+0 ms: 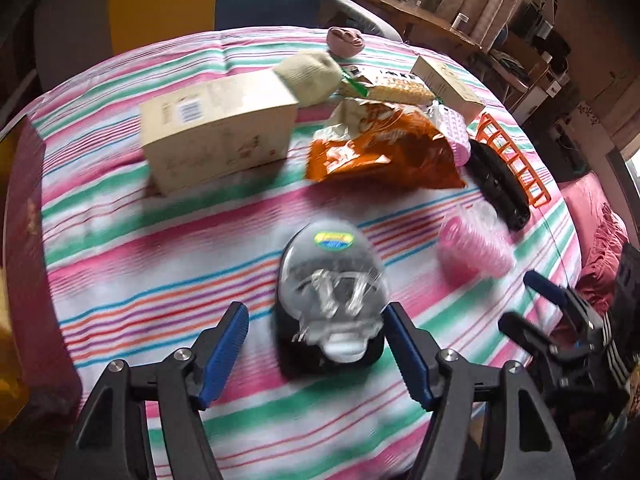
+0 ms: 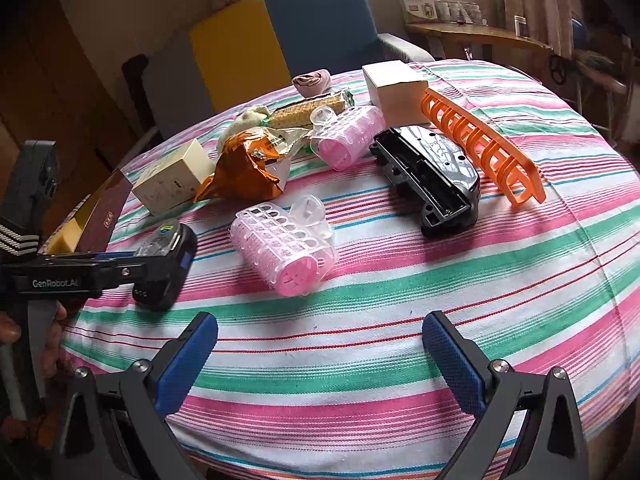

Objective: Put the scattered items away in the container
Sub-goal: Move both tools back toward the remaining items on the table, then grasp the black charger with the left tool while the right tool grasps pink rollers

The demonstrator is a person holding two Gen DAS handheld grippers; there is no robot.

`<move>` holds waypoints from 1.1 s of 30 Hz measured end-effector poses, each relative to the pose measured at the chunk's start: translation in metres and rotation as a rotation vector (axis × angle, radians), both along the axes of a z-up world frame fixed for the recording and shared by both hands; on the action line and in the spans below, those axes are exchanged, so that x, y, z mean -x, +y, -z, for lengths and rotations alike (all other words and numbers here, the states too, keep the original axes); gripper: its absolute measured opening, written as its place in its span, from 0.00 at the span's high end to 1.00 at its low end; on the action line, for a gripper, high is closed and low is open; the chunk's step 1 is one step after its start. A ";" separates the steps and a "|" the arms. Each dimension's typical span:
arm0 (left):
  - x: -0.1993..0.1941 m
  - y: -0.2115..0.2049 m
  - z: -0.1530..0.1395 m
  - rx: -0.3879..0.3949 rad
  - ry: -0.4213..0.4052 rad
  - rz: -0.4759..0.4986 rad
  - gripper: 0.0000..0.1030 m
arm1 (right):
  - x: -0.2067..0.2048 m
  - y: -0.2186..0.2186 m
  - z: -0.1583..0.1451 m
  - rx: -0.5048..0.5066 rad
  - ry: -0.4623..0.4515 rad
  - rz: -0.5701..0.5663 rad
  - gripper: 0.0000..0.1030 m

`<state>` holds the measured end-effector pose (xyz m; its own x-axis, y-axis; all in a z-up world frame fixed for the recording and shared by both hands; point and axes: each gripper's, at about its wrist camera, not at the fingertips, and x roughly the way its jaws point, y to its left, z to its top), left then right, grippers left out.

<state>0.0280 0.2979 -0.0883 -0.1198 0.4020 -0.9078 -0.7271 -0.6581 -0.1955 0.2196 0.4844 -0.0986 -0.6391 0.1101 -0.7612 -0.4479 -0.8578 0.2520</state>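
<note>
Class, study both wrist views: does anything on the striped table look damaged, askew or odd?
Yes. The orange snack bag lies crumpled and torn open mid-table, and the black plastic housing lies tipped over, hollow side showing.

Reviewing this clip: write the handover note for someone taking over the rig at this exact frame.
Left gripper: open, fingers either side of the clear-lidded black case, not closed on it.
Right gripper: open, empty, over bare striped cloth.
On the table: two pink hair rollers, orange snack bag, black plastic housing, orange rack, two cartons.
Done: nothing visibly put away.
Left: everything; no obvious container is in view.
</note>
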 end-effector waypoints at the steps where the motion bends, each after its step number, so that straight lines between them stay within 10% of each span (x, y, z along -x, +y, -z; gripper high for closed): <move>1: 0.002 -0.007 -0.001 -0.010 0.001 0.001 0.31 | 0.001 -0.006 0.001 -0.017 -0.009 0.000 0.00; 9: -0.007 -0.035 -0.009 -0.112 0.021 0.026 0.31 | 0.011 -0.019 -0.004 -0.101 -0.069 0.006 0.01; 33: -0.017 -0.033 -0.020 -0.179 0.076 0.106 0.29 | 0.069 -0.006 -0.008 -0.121 -0.121 -0.090 0.47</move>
<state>0.0453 0.2647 -0.0688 -0.1334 0.5698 -0.8109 -0.8075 -0.5368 -0.2443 0.1504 0.4781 -0.0905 -0.5555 0.1523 -0.8174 -0.3890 -0.9165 0.0936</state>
